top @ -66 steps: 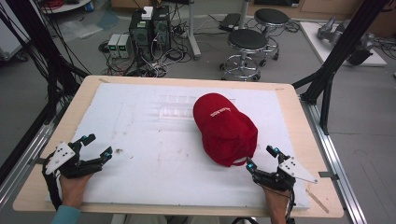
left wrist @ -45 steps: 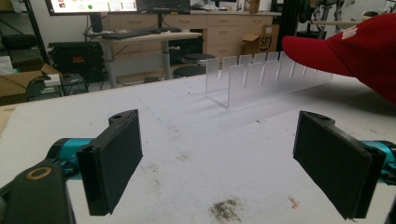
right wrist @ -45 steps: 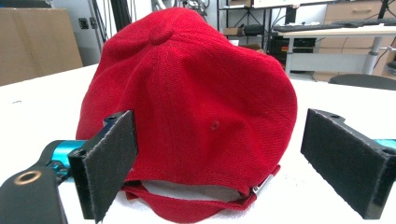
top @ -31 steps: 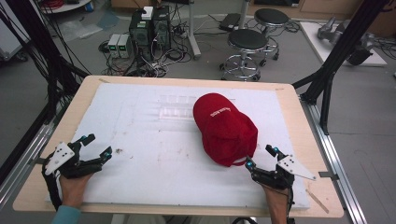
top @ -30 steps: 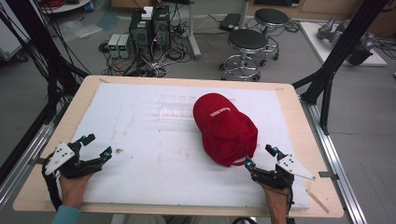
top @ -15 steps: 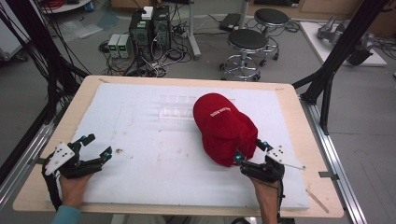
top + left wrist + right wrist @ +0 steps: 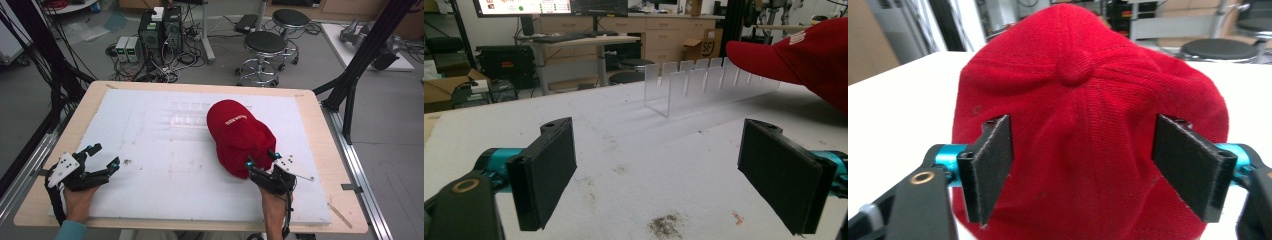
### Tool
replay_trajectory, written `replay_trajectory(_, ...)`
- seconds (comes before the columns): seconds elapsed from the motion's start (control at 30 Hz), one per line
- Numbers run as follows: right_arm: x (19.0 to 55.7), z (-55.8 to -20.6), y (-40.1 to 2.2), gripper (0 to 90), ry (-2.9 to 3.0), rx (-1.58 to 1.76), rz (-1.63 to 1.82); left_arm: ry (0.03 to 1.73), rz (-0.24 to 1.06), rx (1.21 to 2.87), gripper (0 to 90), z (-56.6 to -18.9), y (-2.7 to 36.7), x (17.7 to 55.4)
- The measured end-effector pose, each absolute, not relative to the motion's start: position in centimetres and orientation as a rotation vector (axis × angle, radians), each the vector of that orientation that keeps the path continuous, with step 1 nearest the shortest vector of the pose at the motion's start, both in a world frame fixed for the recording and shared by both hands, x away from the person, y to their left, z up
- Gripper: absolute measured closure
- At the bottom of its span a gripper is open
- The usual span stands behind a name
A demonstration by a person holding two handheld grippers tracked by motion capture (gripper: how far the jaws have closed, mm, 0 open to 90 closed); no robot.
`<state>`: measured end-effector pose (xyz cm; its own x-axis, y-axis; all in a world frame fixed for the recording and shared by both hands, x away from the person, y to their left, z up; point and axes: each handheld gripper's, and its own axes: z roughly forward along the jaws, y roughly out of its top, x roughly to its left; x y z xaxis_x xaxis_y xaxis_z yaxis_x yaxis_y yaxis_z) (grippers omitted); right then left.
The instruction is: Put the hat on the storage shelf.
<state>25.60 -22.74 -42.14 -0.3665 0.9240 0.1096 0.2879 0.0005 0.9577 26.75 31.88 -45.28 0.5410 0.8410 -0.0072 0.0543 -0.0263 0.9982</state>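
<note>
Closing around the red cap [image 7: 239, 136], the right hand-held gripper [image 7: 261, 161] straddles its crown, pads not yet pressing; the left hand-held gripper [image 7: 103, 156] rests wide open, empty.

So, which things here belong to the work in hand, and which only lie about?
In the work:
- red cap
- right gripper, jaws around the cap's back, just been closing
- clear slotted rack, under the cap's brim

Lying about:
- left gripper, open, idle
- stools
- computers
</note>
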Motion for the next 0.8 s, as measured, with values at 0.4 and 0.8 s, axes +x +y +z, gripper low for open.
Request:
replay_trajectory(0.4,26.12,-42.84,-22.31,50.5,1.678,1.355,1.378,0.819,0.751,1.472,15.8,-45.28,31.92,26.76)
replay_trajectory(0.8,26.26,-42.22,-22.41,81.5,1.675,1.35,1.301,0.822,0.753,1.475,16.1,-45.27,31.93,26.79)
